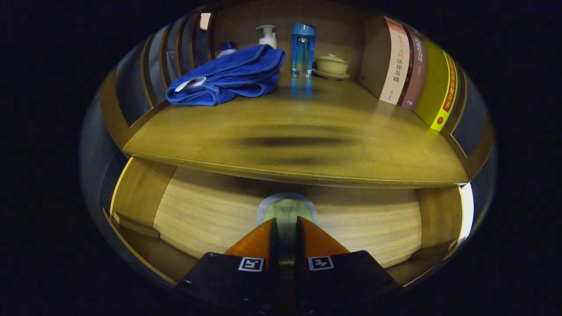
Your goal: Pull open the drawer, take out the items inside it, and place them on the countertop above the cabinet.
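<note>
Judging from how things lie, the task is seen at its very start: the pale wooden drawer front beneath the countertop is set flush or nearly flush with the cabinet frame, and nothing of the drawer's inside is shown, so the items to be taken out cannot be told. The gripper is held close against the drawer front, its two fingers drawn near together with only a narrow gap, and the round, greenish metal-rimmed knob is seen just ahead of the fingertips and partly between them; whether the knob is actually pinched cannot be told, since the contact is hidden by the fingers. The brown wooden countertop above is already occupied at its back by a folded blue towel, a white pump bottle, a clear blue tumbler, a small cream lidded bowl on a saucer and a row of upright books, while its front part is left bare for what is to be set down. Pulling, emptying and placing are all judged to remain.
</note>
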Demonstrator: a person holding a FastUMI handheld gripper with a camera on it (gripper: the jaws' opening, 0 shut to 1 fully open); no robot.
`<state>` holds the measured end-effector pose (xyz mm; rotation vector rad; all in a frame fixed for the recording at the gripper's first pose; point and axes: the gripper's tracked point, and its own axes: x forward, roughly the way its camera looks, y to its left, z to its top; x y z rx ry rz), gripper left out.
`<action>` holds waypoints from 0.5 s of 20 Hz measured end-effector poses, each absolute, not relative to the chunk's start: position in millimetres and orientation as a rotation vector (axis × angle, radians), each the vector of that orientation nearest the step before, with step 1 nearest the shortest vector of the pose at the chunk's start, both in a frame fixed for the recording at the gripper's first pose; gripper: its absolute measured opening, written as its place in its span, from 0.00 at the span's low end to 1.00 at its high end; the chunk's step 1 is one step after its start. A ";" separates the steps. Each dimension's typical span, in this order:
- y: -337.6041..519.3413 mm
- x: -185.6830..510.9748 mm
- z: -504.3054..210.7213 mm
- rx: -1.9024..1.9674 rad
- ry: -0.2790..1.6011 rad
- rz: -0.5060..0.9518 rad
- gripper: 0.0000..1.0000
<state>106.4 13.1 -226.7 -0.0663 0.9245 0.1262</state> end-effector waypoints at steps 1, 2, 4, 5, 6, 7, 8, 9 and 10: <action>13.5 106.8 -219.7 -0.065 0.904 0.126 0.23; 14.2 108.0 -212.2 -0.065 0.879 0.127 0.23; 17.4 107.2 -194.2 -0.061 0.826 0.136 0.23; 19.4 106.4 -185.6 -0.063 0.802 0.142 0.23; 21.0 104.2 -177.8 -0.065 0.778 0.149 0.23; 22.0 102.4 -171.4 -0.070 0.757 0.150 0.23; 21.7 99.9 -165.2 -0.071 0.738 0.146 0.23; 22.4 97.2 -158.5 -0.068 0.717 0.144 0.23; 21.8 97.0 -153.5 -0.071 0.691 0.138 0.23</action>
